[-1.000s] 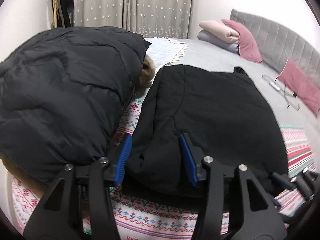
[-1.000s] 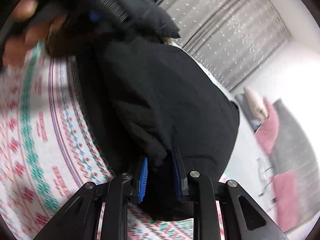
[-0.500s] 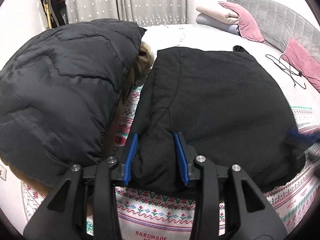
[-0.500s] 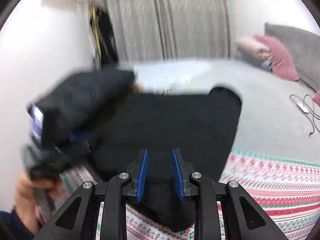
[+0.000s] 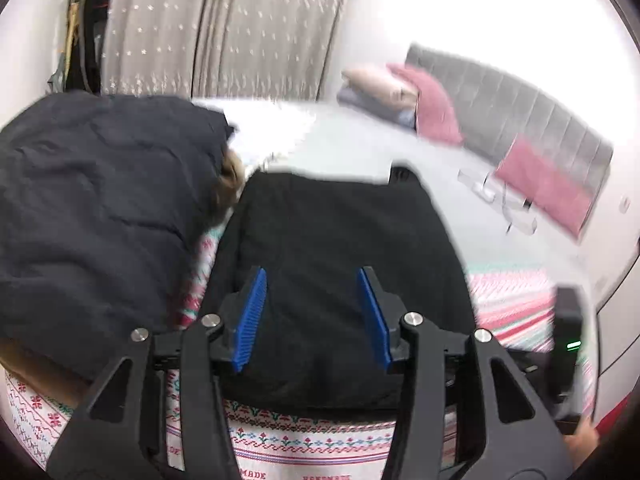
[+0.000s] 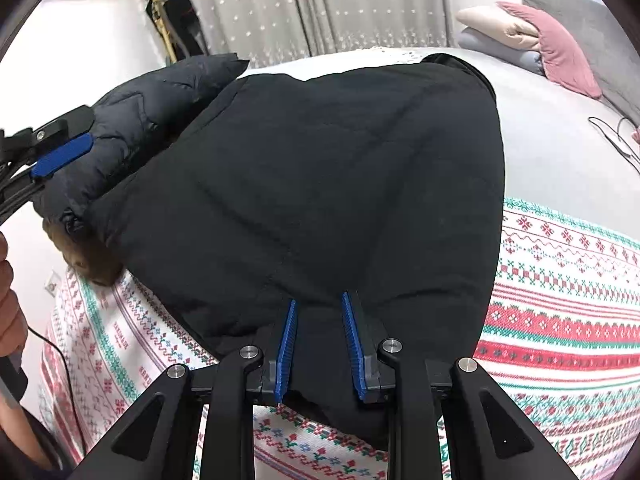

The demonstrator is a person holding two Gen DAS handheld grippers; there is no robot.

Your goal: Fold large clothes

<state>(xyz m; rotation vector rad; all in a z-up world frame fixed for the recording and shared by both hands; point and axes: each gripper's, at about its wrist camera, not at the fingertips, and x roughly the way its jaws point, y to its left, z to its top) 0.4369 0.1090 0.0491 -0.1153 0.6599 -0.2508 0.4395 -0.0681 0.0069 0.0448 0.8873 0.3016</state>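
A black folded garment point(image 5: 340, 240) lies flat on a patterned blanket point(image 5: 304, 440) on the bed; it also fills the right wrist view point(image 6: 320, 184). My left gripper point(image 5: 314, 300) is open and hovers over the garment's near edge, holding nothing. My right gripper point(image 6: 318, 320) is open, its blue pads point(image 6: 286, 344) just above the garment's near hem. The left gripper also shows at the left edge of the right wrist view point(image 6: 60, 156).
A dark puffer jacket point(image 5: 96, 216) with a fur trim lies folded to the left, also in the right wrist view point(image 6: 152, 108). Pink and beige pillows point(image 5: 420, 100), a grey headboard point(image 5: 520, 108) and cables point(image 5: 500, 200) are at the far right. Curtains hang behind.
My left gripper opened wider and lifted off the garment's edge. My right gripper swung back to face the garment squarely and hangs low over its hem.
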